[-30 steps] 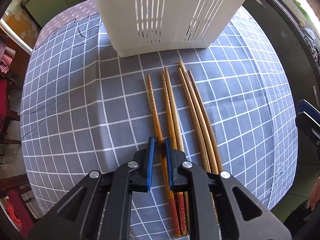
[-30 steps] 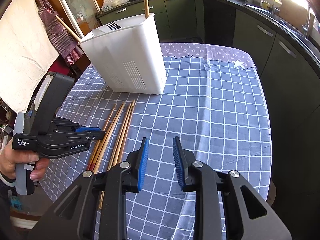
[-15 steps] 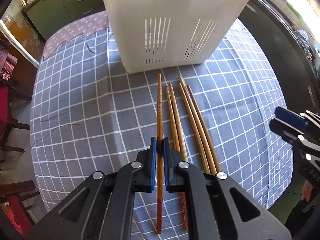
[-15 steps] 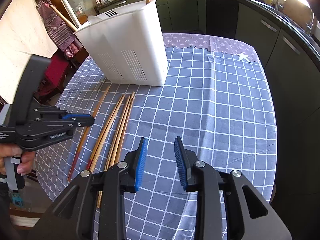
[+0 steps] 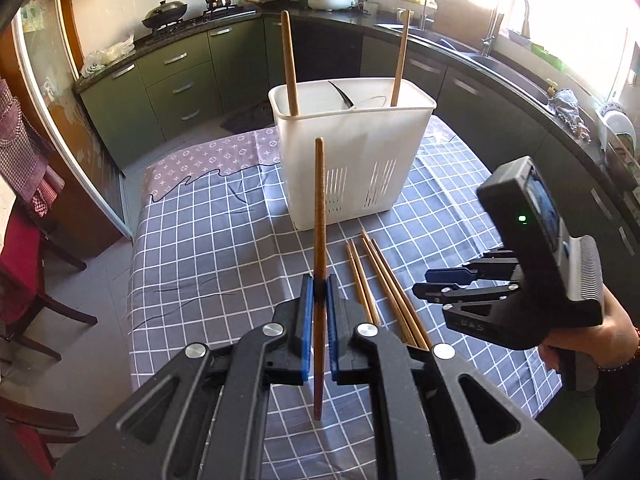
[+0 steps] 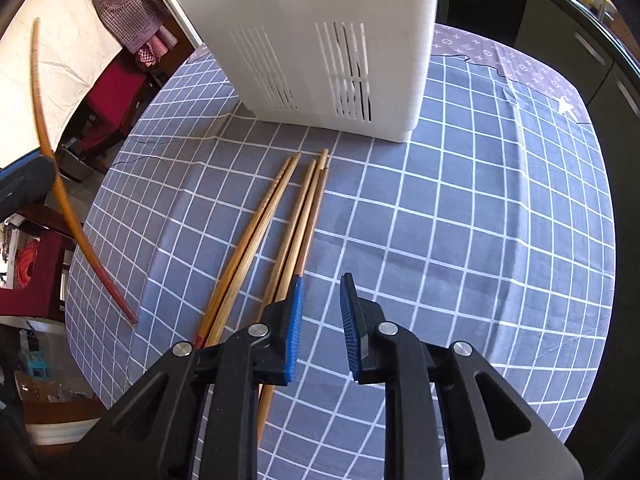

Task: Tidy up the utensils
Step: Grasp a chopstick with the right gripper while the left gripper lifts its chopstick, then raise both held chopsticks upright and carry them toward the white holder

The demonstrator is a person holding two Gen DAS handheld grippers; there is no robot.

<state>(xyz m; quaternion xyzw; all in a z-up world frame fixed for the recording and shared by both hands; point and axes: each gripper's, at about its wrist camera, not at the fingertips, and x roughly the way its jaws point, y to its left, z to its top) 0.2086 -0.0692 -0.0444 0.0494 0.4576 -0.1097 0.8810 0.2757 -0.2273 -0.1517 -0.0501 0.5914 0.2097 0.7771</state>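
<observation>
Left gripper raised, jaws clamped; right gripper low, jaws apart.

White slotted plastic utensil holder: top cut off by upper frame edge in right wrist view; contents unseen there. Loose wooden chopsticks on the checked cloth: lower ends hidden behind the black left gripper body, count unclear. Right wrist view: chopstick ends run under the right gripper. Held chopstick blurred at left edge.
</observation>
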